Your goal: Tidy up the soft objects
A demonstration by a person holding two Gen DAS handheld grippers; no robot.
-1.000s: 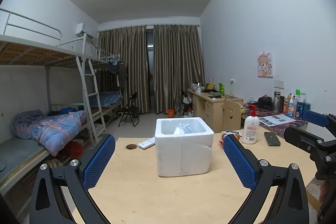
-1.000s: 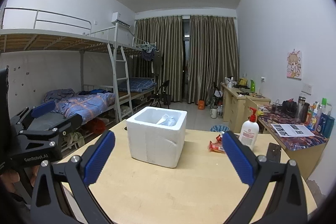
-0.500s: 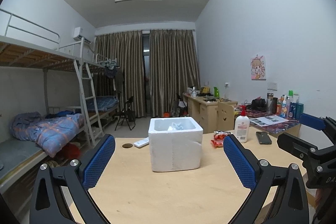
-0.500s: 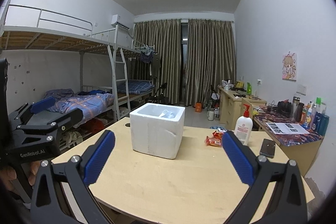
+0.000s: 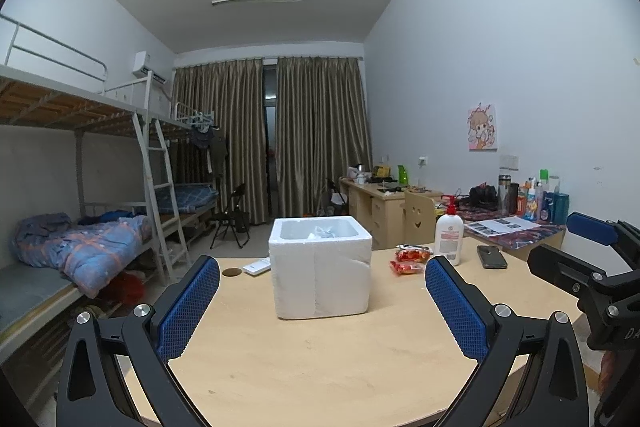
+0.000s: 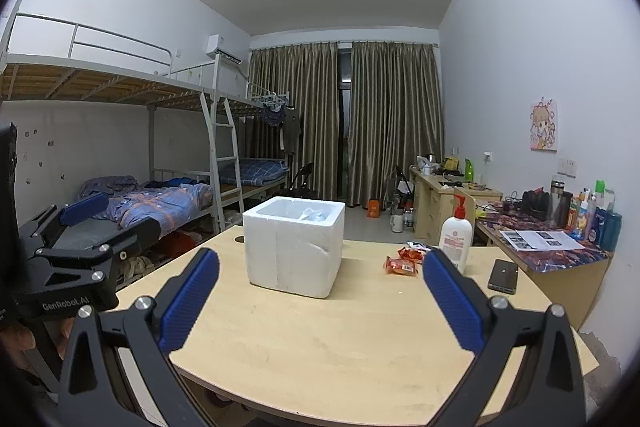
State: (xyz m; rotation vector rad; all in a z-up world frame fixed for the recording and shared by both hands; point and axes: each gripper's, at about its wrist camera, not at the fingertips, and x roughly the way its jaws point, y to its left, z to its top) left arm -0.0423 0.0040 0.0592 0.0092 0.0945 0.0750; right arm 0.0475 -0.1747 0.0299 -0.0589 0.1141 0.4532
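Observation:
A white foam box [image 5: 320, 267] [image 6: 294, 245] stands on the wooden table [image 5: 320, 359] [image 6: 340, 339], open at the top, with something pale and crumpled inside [image 5: 322, 231] [image 6: 314, 215]. Two red snack packets [image 5: 408, 261] [image 6: 404, 259] lie to its right. My left gripper [image 5: 320, 301] is open and empty, held back over the table's near edge. My right gripper [image 6: 318, 297] is also open and empty, likewise short of the box. Each gripper shows at the side of the other's view.
A white pump bottle [image 5: 449, 235] [image 6: 456, 233] and a dark phone [image 5: 492, 257] [image 6: 503, 275] sit at the table's right. A white remote [image 5: 257, 266] lies left of the box. Bunk beds [image 6: 160, 195] stand left, cluttered desks [image 5: 520, 223] right.
Both grippers have drawn back from the foam box and away from the table, so the box looks smaller and farther. Both stay open and empty.

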